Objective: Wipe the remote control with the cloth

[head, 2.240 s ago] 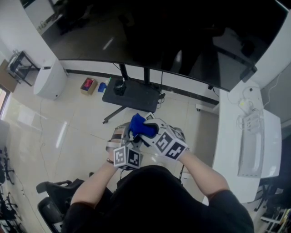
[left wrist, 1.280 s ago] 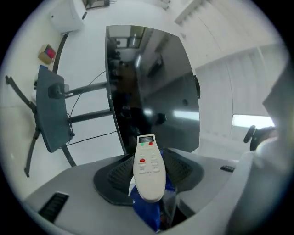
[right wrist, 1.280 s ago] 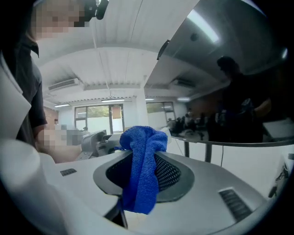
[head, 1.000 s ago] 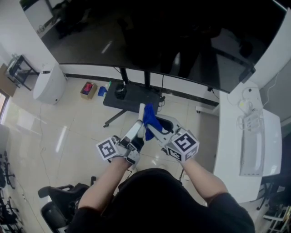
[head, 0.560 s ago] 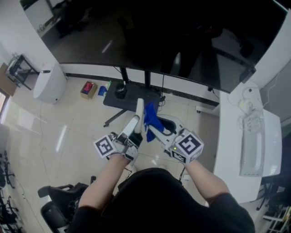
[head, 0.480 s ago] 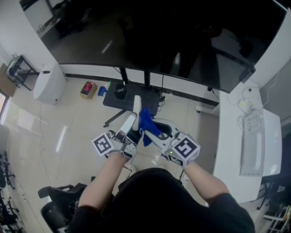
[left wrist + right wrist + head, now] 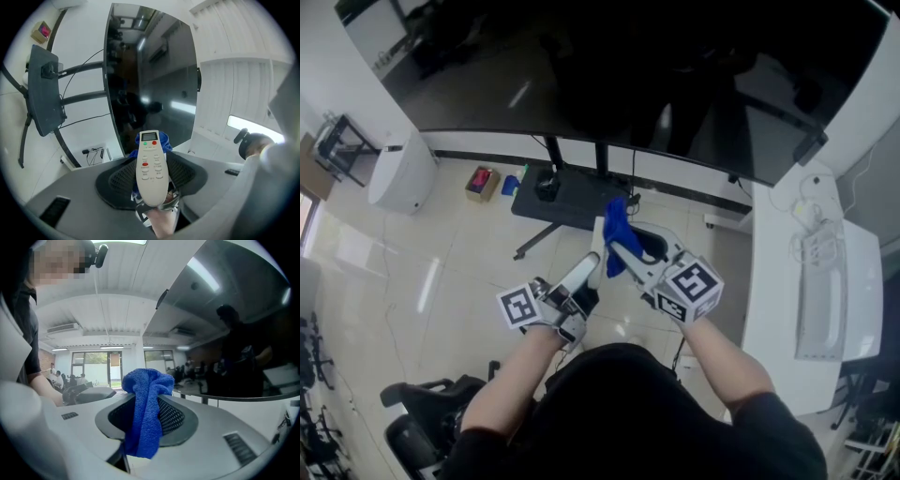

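Right tool (image 7: 620,247) moved cloth (image 7: 617,223) toward remote (image 7: 151,172) tip.

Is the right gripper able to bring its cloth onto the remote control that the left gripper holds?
Probably yes. The right gripper, shut on the cloth, is close beside the top of the remote control, which the left gripper holds up in free air. Nothing stands between them.
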The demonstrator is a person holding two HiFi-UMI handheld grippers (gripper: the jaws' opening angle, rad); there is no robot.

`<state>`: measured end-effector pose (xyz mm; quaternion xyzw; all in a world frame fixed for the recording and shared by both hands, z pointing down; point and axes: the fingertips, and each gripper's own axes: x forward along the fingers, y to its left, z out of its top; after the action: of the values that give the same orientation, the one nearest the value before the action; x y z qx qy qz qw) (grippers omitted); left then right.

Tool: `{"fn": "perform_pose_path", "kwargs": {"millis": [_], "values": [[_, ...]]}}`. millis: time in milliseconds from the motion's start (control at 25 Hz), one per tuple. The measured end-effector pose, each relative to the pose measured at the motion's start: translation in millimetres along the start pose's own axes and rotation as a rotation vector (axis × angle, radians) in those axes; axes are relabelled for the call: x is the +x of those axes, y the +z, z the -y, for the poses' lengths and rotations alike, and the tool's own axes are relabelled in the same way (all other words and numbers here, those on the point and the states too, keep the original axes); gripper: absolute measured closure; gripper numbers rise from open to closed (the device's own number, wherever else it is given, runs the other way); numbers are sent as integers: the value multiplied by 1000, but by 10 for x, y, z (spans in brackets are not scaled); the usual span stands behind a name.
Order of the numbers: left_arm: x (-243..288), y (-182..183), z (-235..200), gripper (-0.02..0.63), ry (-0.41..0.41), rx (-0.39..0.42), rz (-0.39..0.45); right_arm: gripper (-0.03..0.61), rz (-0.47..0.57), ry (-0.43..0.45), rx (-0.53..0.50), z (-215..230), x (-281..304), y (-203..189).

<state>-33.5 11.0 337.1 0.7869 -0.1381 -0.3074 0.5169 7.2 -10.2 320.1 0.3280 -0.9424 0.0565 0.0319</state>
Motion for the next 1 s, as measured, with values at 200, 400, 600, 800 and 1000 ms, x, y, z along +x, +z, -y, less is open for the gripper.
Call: {"fn": "perform_pose_path", "kwargs": {"millis": [200,400,600,800,1000], "values": [[63,-49,-29,411,29,49,-7,437,-1,-17,-14,63,-110,-10],[-103,123,-524,411,409,455,-35,437,-112,-101,-98,161,-283,-247],[-353,392,-1324,411,825,803,-147,437,-267,-125,-113,155,-355,-650],[-475,837,-2164,411,1011,903,-232,437,-382,-121,-77,264,-220,-1139],[-507,1346,-3304,411,1121,933,-339,437,-494,-193,1,522,107,-1646]]}}
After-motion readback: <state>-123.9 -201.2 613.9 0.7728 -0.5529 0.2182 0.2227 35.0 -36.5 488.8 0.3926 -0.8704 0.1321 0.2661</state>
